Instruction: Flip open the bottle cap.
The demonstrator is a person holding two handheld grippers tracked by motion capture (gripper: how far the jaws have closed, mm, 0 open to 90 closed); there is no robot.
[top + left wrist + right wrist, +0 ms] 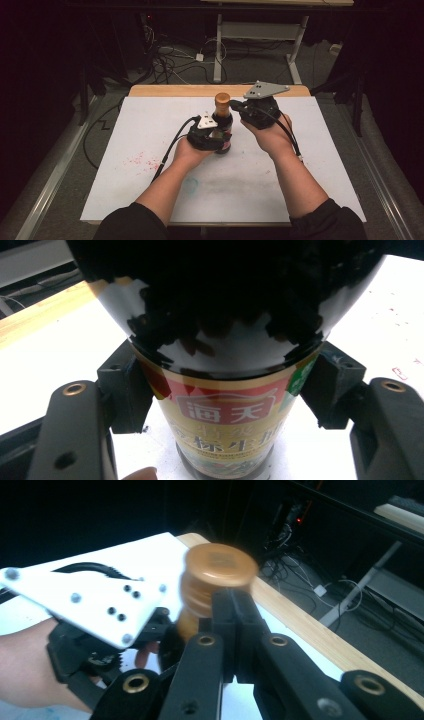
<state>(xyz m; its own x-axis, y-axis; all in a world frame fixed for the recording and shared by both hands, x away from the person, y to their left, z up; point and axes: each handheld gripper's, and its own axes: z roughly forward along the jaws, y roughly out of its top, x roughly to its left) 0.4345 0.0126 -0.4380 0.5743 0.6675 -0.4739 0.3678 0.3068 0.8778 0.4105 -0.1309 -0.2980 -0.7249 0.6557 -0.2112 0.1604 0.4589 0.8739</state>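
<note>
One white sheet covers most of the tabletop [310, 165], leaving a strip of bare wood along the far edge; a patch of small red specks [141, 160] marks the sheet at the left and a faint bluish smudge [190, 185] lies nearer the person. Both forearms come in from the near side, in dark sleeves. Upright near the middle of the sheet stands the dark glass bottle [223, 131], with a red and gold label and a brown cap [222, 98] on top.

Next in size, the left gripper [216, 140] is held level against the bottle's lower body. In the left gripper view its fingers [125, 390] press on the labelled part of the bottle [225, 365] from both sides, pinching it just below the black shoulder. The white three-cornered plate on that gripper faces up, and its cable trails back across the sheet toward the person.

Smaller in the high view, the right gripper [236, 105] sits just beside the bottle's neck, under its grey plate, held higher than the left. In the right gripper view its fingers [235, 625] are pressed together, their tips right at the neck beneath the cap [220, 572]; the cap is blurred, and whether the tips touch the neck cannot be told.
</note>
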